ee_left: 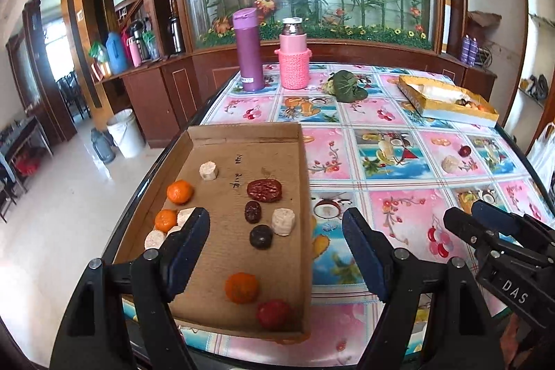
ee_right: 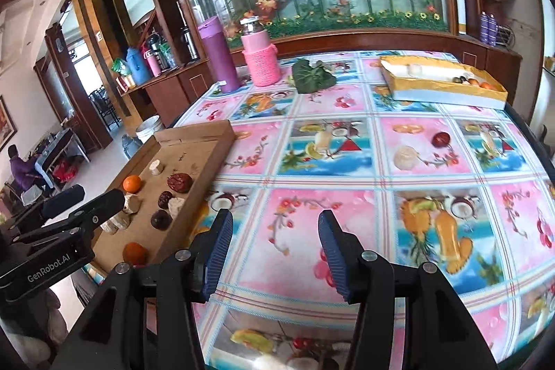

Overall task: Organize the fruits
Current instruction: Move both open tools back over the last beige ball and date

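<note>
From your left wrist view, your left claw hangs spread wide and empty over the cardboard tray, which sits at the worktop edge and holds oranges, pale cut pieces, dark dried fruits and a red fruit. The risk here is your left finger coming down on the pieces crowded against the tray's left wall, or nudging the light tray toward the edge. From your right wrist view, your right claw is also parted with nothing in it, above bare tablecloth. Two loose fruits remain well ahead: a dark red fruit and a pale piece, near each other. Round, they may roll if you pinch off-centre. The yellow box at the far side holds a pale piece and several small fruits in its far corner.
</note>
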Demonstrator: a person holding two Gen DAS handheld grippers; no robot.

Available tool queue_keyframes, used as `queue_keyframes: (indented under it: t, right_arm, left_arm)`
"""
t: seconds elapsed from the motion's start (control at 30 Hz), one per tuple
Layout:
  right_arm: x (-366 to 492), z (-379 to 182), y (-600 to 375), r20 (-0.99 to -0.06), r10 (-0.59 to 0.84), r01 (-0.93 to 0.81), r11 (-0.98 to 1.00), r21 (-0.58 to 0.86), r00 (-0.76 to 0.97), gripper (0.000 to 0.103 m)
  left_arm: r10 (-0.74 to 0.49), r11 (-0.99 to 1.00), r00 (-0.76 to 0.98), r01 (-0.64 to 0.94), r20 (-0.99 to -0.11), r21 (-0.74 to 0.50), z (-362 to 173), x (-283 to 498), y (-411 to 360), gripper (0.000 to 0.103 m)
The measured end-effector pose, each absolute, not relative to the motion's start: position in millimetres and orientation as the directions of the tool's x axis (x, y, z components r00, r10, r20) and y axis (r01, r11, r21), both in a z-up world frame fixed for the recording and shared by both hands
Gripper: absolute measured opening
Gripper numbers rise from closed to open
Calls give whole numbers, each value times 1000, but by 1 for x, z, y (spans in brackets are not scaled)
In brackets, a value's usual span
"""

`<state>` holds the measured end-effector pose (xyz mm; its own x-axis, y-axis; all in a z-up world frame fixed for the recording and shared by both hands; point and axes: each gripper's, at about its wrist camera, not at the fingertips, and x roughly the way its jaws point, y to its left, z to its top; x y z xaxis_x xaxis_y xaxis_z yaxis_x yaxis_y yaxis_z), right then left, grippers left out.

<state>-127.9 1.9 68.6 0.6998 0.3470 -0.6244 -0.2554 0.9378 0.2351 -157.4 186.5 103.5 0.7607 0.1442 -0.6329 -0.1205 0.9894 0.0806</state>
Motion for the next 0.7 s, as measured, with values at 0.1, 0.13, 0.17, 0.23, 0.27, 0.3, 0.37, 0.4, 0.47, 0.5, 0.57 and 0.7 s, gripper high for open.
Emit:
queue_keyframes:
  t: [0.1, 0.13, 0.17, 0.23, 0.27, 0.3, 0.37, 0.4, 0.47, 0.5, 0.57, 0.7]
  right_arm:
    - [-133, 65, -7, -625, 339, -241, 941, 239, 703, 55]
    - [-134, 65, -10, -625, 336, -237, 942, 239, 704, 55]
    - [-135, 65, -12, -624, 335, -235, 942, 241, 706, 55]
    - [-136, 67, -17, -615, 333, -227, 942, 246, 715, 55]
    - [-137, 69, -19, -611, 332, -225, 942, 248, 719, 55]
    - [-138, 69, -22, -607, 332, -224, 942, 248, 722, 56]
    - [-137, 70, -27, -609, 317, -218, 948, 233, 727, 56]
    - [-136, 70, -29, -609, 312, -216, 949, 228, 729, 56]
    - [-132, 70, -36, -607, 299, -202, 953, 224, 736, 56]
    - [-130, 68, -41, -611, 292, -191, 955, 226, 736, 56]
    - [-126, 64, -49, -619, 290, -173, 954, 243, 730, 56]
    - [-120, 54, -65, -635, 273, -138, 957, 255, 722, 56]
  left_arm:
    - [136, 991, 766, -98, -629, 94, 105, -160, 173, 78]
    - [136, 991, 769, -95, -624, 99, 106, -161, 169, 78]
    - [142, 990, 772, -96, -619, 107, 107, -161, 166, 78]
    - [150, 988, 774, -89, -615, 129, 107, -160, 160, 78]
    - [151, 987, 773, -87, -617, 133, 106, -159, 159, 78]
    - [149, 988, 769, -84, -622, 132, 106, -158, 157, 78]
    - [138, 989, 761, -77, -634, 123, 104, -152, 156, 78]
    - [136, 990, 757, -77, -640, 120, 103, -149, 155, 78]
    - [134, 990, 750, -72, -647, 122, 100, -145, 153, 78]
    - [134, 990, 747, -69, -652, 125, 98, -143, 151, 78]
    - [128, 990, 739, -57, -661, 128, 93, -140, 148, 78]
    - [118, 991, 724, -37, -679, 132, 83, -129, 139, 78]
